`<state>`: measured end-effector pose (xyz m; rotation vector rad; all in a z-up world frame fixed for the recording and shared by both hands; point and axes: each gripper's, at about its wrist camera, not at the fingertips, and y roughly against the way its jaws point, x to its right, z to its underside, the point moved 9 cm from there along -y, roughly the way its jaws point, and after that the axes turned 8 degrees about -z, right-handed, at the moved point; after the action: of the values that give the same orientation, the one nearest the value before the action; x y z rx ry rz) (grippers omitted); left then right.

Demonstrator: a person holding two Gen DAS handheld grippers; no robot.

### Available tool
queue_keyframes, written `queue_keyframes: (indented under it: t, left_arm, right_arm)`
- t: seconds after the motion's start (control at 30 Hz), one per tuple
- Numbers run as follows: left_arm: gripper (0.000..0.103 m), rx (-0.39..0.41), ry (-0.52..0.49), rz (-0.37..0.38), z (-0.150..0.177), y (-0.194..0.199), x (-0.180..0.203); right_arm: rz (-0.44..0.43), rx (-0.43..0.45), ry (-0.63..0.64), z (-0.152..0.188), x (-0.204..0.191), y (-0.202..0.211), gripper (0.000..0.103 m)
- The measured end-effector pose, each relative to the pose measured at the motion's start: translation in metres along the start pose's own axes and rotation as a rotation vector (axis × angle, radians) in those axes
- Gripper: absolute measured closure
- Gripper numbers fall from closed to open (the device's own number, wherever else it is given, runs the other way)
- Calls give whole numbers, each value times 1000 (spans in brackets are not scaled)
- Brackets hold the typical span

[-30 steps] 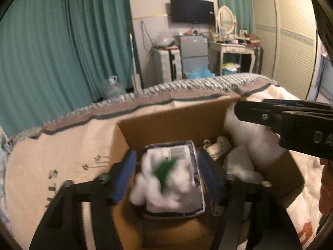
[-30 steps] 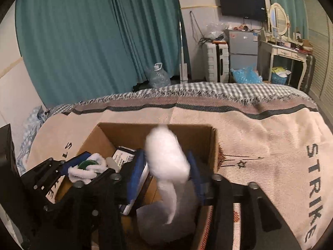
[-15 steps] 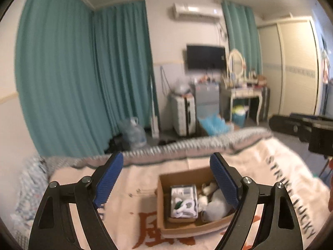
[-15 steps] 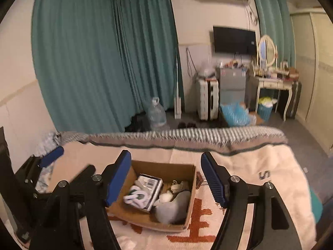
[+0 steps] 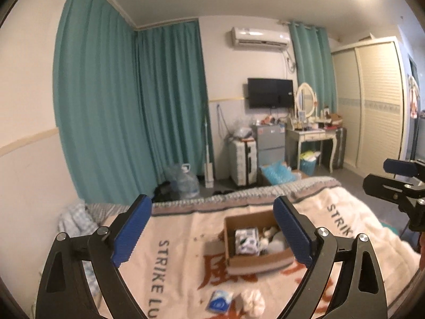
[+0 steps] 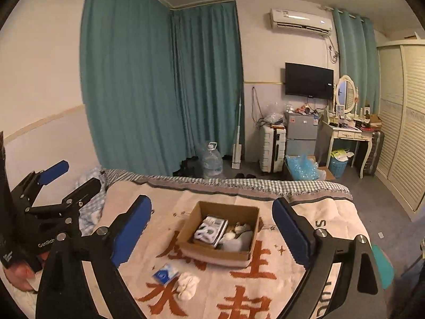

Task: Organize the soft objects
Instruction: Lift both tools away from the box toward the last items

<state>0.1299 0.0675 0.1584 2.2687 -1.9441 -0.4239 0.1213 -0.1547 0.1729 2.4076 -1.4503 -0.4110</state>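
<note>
Both grippers hang high above the blanket (image 6: 326, 212), jaws spread wide and empty, so this looks like a pause between placements. The cardboard box (image 6: 212, 256) sits well below and ahead of the right gripper (image 6: 212, 228) and the left gripper (image 5: 212, 228), holding a packet and pale soft bundles. Next, I judge, comes a descent toward the white sock (image 6: 187, 287) and the blue packet (image 6: 164, 273), lying just nearer than the box.
</note>
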Motion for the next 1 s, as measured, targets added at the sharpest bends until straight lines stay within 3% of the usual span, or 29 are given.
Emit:
queue_keyframes:
  t: [0.17, 0.33, 0.7, 1.0]
  left_arm:
    - [9, -34, 3, 34, 35, -1, -14]
    - [9, -100, 6, -8, 88, -19, -25]
    - [9, -300, 67, -8, 210, -91, -14]
    - [9, -422, 5, -20, 273, -151, 2]
  right_arm:
    - [-35, -51, 29, 40, -23, -9, 10]
    - [-35, -117, 78, 89, -33, -42, 10]
    - [-120, -353, 27, 216, -35, -175, 11]
    - [-146, -545, -46, 312, -19, -267, 29]
